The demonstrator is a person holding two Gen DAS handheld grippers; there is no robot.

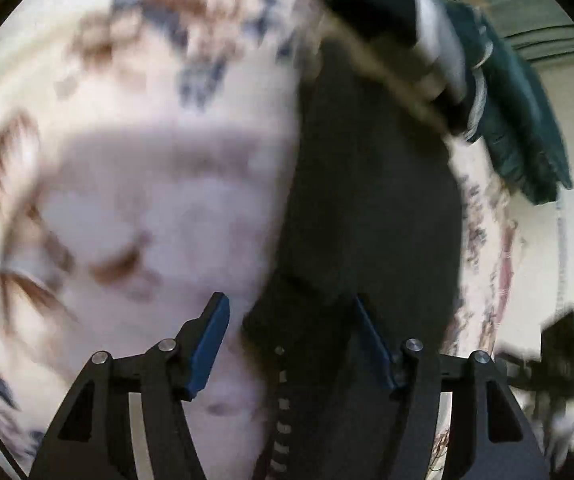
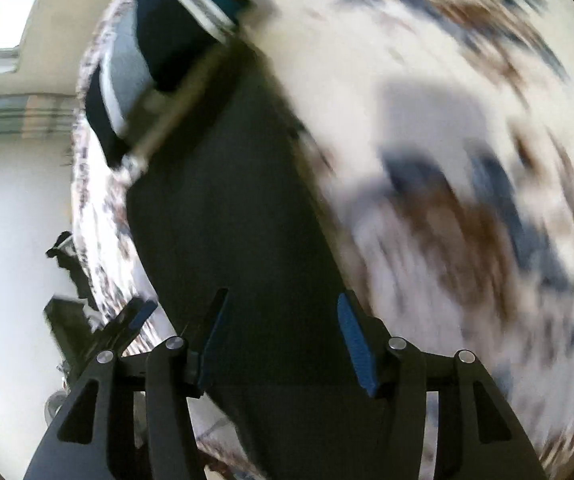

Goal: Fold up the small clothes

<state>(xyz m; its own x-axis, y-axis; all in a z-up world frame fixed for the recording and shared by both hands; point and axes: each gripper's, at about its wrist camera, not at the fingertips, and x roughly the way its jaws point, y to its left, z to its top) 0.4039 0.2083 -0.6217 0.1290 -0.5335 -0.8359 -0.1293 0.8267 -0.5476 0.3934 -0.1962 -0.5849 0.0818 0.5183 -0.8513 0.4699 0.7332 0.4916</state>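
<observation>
Left wrist view blurred, left tongs (image 1: 291,344) spread apart over the dark garment (image 1: 371,208), garment lying on the patterned cloth (image 1: 147,184), right tongs (image 2: 281,340) likewise apart above it, folded clothes (image 2: 167,40) at its far end.

Looks like a home bedroom or living room: soft surface under a white floral-print cover (image 1: 135,184) with brown and blue motifs, folded clothes (image 2: 175,28) stacked at its far edge, pale plain walls (image 2: 15,184) beyond, striped blinds or curtain (image 2: 11,114) behind.
</observation>
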